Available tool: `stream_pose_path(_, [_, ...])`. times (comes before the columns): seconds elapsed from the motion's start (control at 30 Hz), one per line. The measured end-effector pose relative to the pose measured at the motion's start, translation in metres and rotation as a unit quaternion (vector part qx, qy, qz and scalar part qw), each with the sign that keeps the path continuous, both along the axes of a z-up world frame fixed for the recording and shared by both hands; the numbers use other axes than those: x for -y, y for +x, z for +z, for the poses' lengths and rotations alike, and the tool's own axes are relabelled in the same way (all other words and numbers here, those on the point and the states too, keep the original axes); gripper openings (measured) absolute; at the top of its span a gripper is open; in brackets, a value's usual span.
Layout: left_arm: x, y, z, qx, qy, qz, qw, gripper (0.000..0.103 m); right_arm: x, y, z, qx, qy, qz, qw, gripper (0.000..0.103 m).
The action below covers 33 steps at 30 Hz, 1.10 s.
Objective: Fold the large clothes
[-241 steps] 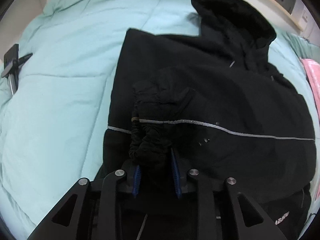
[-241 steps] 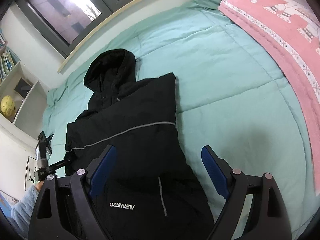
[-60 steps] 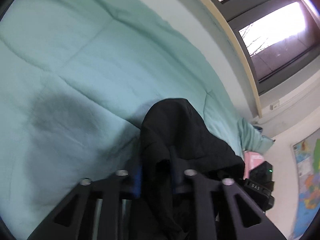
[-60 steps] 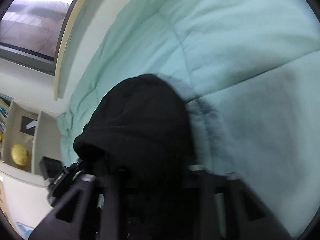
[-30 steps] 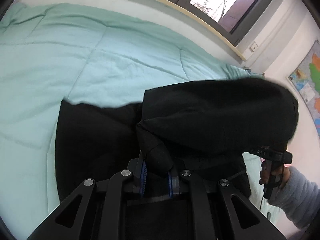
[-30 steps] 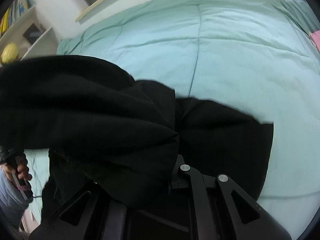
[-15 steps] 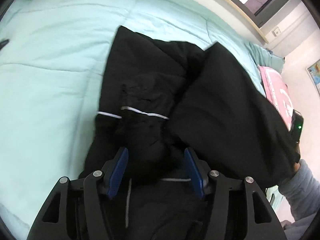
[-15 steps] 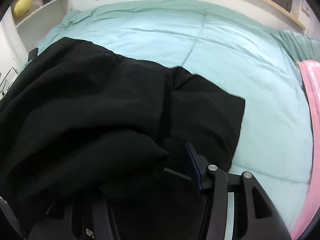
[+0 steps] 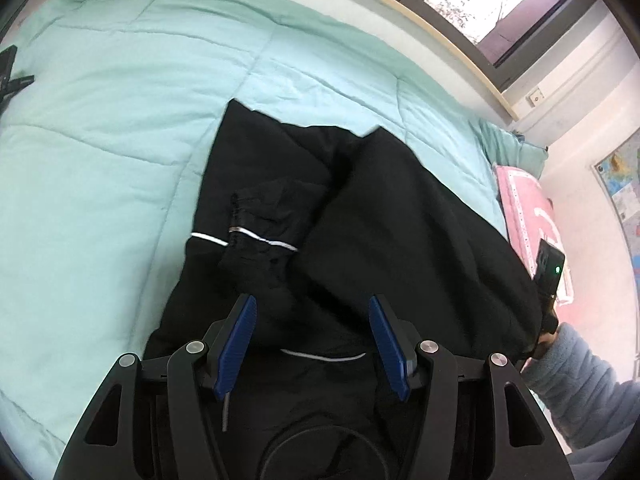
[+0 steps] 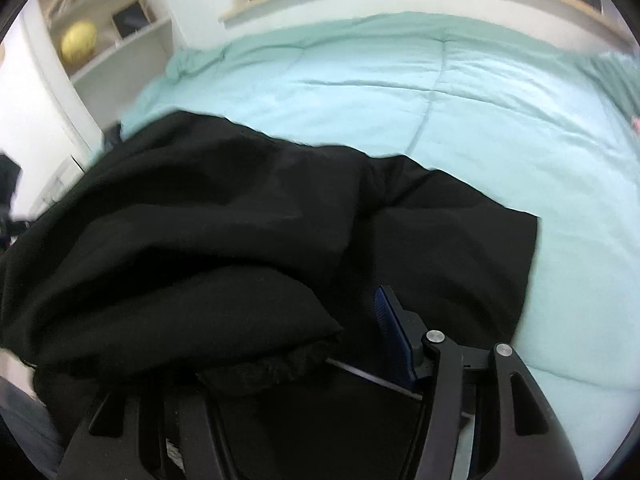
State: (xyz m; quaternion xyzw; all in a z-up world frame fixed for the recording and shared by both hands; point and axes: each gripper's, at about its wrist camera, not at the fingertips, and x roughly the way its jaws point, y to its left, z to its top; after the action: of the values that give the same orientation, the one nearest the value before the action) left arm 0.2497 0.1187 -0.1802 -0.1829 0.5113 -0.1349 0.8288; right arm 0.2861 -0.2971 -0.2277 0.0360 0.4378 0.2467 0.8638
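A black hooded jacket (image 9: pixel 360 208) with thin reflective stripes lies on the teal comforter (image 9: pixel 120 128), its upper part folded down over its body. My left gripper (image 9: pixel 312 302) hovers over the near part of the jacket, open, with both blue pads clear of the cloth. In the right wrist view the jacket (image 10: pixel 224 232) fills the left half of the picture. My right gripper (image 10: pixel 304 308) has its jaws opening. One blue pad stands free, and a loose fold of cloth drapes over and hides the other finger.
A pink blanket (image 9: pixel 528 200) lies at the bed's far right. A hand in a blue sleeve (image 9: pixel 576 364) holds the right gripper's body beside the jacket. White shelves with a yellow ball (image 10: pixel 78 42) stand beyond the bed's left side, and a window ledge (image 9: pixel 440 32) runs behind it.
Both grippers were shut on the jacket's upper part a second ago and have let it go. The fold has dropped onto the jacket's body, and both hands have drawn back.
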Motion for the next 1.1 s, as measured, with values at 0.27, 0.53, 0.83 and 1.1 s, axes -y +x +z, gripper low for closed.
stream_pose_path(0.27, [0.014, 0.004, 0.003, 0.003, 0.002, -0.011, 0.9999, 0.060, -0.033, -0.015, 0.020, 0.016, -0.001, 0.099, 0.995, 0.068])
stream_pose_path(0.53, [0.030, 0.001, 0.033, 0.049, -0.020, -0.046, 0.9976, 0.060, 0.002, -0.085, 0.028, -0.051, 0.009, 0.100, 0.994, 0.068])
stream_pose_path(0.83, [0.092, -0.002, 0.060, 0.102, 0.020, -0.130, 0.9860, 0.060, -0.028, -0.094, 0.120, 0.064, 0.064, 0.045, 0.995, 0.083])
stream_pose_path(1.1, [0.119, 0.014, 0.016, 0.096, 0.057, -0.135, 0.9846, 0.043, -0.097, -0.050, 0.082, 0.022, -0.032, -0.010, 0.999, 0.082])
